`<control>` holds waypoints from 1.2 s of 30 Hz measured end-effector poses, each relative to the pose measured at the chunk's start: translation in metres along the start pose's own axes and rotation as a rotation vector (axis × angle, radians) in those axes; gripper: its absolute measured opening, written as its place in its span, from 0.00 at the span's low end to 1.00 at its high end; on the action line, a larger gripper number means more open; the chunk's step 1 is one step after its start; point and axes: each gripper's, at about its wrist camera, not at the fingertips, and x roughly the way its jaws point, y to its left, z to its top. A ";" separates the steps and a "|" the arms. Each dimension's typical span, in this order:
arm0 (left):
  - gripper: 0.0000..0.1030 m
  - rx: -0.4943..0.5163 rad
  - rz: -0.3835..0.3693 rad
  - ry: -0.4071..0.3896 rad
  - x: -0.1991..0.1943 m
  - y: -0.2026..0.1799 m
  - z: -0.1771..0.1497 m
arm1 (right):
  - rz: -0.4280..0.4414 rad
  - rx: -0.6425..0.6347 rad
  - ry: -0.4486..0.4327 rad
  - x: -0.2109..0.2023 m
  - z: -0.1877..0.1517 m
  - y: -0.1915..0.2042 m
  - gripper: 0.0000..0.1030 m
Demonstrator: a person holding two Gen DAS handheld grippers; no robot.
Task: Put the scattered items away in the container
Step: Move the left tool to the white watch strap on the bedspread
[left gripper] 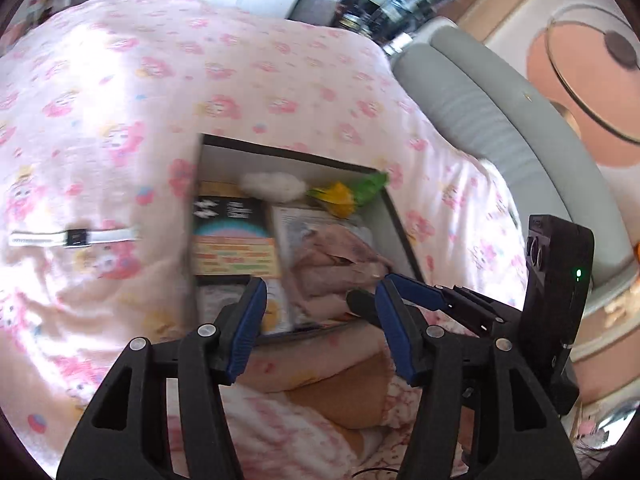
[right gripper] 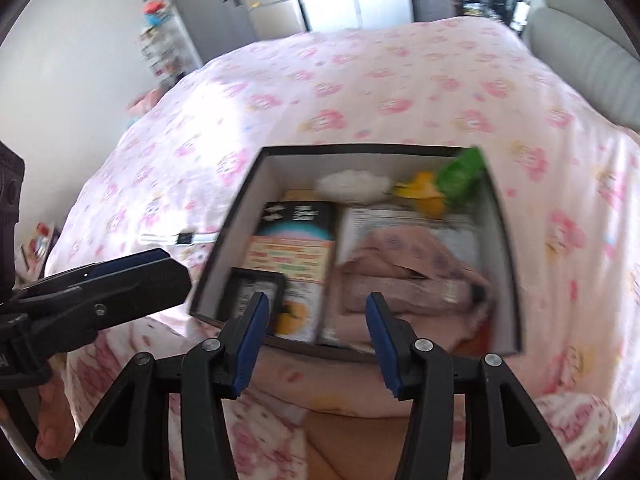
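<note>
A dark-rimmed box [right gripper: 360, 148] with white inner walls sits on the pink flowered bedspread. Inside it lie a folded pink cloth [right gripper: 400, 272], a black and orange booklet [right gripper: 296, 240], a white fluffy piece [right gripper: 352, 184] and a yellow and green item [right gripper: 424, 196]. My right gripper [right gripper: 316, 300] hangs open over the box's near edge with nothing between its blue pads. My left gripper [left gripper: 320, 286] is open too, empty, above the same near edge of the box [left gripper: 224, 160]. A white strap with a black buckle [left gripper: 72, 238] lies on the bed, left of the box.
The bedspread [right gripper: 360, 80] stretches away behind and left of the box. A grey padded headboard [left gripper: 480, 120] runs along the right. Grey cabinets [right gripper: 208, 0] and a cluttered shelf stand at the far wall. A hand [right gripper: 48, 420] holds the left gripper.
</note>
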 end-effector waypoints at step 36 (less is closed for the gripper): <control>0.02 -0.633 0.037 -0.192 0.037 0.302 0.020 | 0.122 -0.269 0.296 0.187 0.088 0.154 0.43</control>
